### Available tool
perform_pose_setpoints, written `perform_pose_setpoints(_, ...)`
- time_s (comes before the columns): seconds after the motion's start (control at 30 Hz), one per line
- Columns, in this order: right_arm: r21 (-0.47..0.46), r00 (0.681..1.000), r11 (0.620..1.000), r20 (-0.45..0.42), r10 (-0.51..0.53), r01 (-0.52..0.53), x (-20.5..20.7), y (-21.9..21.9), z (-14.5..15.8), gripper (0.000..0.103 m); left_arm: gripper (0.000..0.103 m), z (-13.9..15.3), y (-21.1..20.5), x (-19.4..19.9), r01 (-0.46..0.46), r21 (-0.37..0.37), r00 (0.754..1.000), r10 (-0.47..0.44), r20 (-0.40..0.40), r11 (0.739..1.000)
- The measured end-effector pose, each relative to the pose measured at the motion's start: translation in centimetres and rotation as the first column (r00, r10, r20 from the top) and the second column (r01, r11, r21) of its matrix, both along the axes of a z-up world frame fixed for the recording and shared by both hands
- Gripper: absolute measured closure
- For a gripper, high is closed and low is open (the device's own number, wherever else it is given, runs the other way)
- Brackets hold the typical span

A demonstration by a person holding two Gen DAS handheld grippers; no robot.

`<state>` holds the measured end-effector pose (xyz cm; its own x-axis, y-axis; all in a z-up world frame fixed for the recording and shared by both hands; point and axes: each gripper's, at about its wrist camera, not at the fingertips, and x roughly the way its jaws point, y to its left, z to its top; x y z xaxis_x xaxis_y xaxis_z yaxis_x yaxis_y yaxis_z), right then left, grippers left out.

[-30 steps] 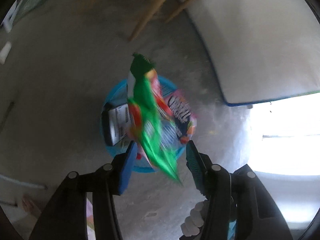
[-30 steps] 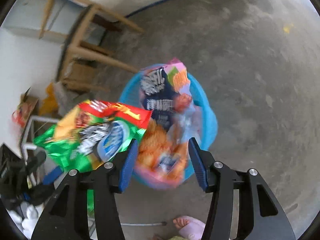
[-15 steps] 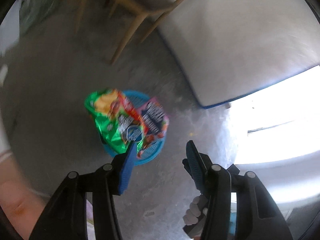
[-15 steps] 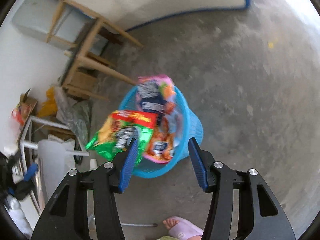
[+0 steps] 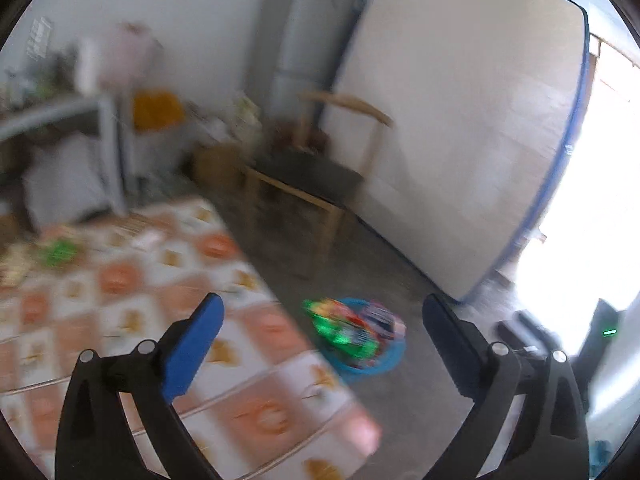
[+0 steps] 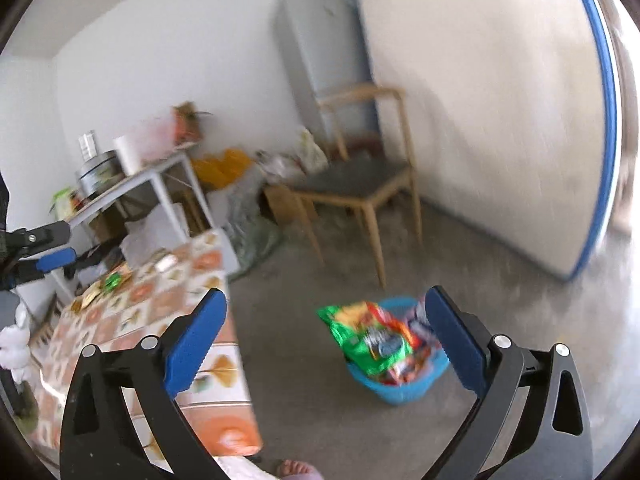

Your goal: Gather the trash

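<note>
The blue basket (image 6: 400, 384) stood on the floor (image 6: 500, 300), its green bag (image 6: 360, 340) lying long toward 10 o'clock over the rim. Both grippers' jaws were opening wide, empty: left gripper (image 5: 320, 332), right gripper (image 6: 326, 328). The table (image 6: 136, 304) edge was at 9 o'clock.

The counter (image 6: 208, 376), under an orange-and-white patterned cloth, carries a few small wrappers (image 6: 105, 285) near its far end, one green; they are too blurred to read. The grey concrete floor (image 6: 312, 400) bears a blue basket (image 6: 400, 390) heaped with snack bags, a green bag (image 6: 360, 340) uppermost. A wooden chair (image 6: 360, 188) stands on the floor beyond it, near a mattress (image 6: 500, 112) leaning on the wall.
</note>
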<state>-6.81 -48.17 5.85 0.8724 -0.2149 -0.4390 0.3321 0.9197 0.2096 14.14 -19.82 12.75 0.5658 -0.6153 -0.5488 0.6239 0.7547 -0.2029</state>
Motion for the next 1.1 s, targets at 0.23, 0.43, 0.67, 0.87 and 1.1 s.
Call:
perform_pose_setpoints(0.23, -0.025, 0.992, 0.991, -0.013, 0.128, -0.129, -0.8, 6.9, 1.0, 0.007, 0.006, -0.7, 9.5, -6.7, -0.22, -0.062, 0.974, 0.223, 0.048, 0.974)
perform_pose_setpoints(0.43, -0.122, 0.937, 0.967, -0.298, 0.18, -0.224, 1.7, 12.6, -2.5, 0.007, 0.006, -6.0, 10.4, -10.0, -0.325, 0.089, 0.946, 0.325, 0.02, 0.941)
perform_pose_setpoints(0.67, -0.086, 0.905, 0.982, -0.41, 0.117, -0.166, -0.3, 14.4, -4.4, 0.007, 0.006, -9.9, 10.3, -11.1, -0.348, 0.213, 0.932, 0.361, -0.022, 0.913)
perform_pose_setpoints(0.87, -0.079, 0.888, 0.994, -0.458, 0.036, -0.081, -0.8, 14.1, -5.4, 0.007, 0.006, -10.6, 10.2, -10.4, -0.357, 0.27, 0.923, 0.382, -0.046, 0.894)
perform_pose_setpoints(1.1, -0.09, 0.88, 0.994, -0.475, 0.008, -0.057, -1.0, 13.1, -5.9, 0.007, 0.006, -11.2, 10.5, -9.3, -0.396, 0.313, 0.897, 0.436, -0.07, 0.863)
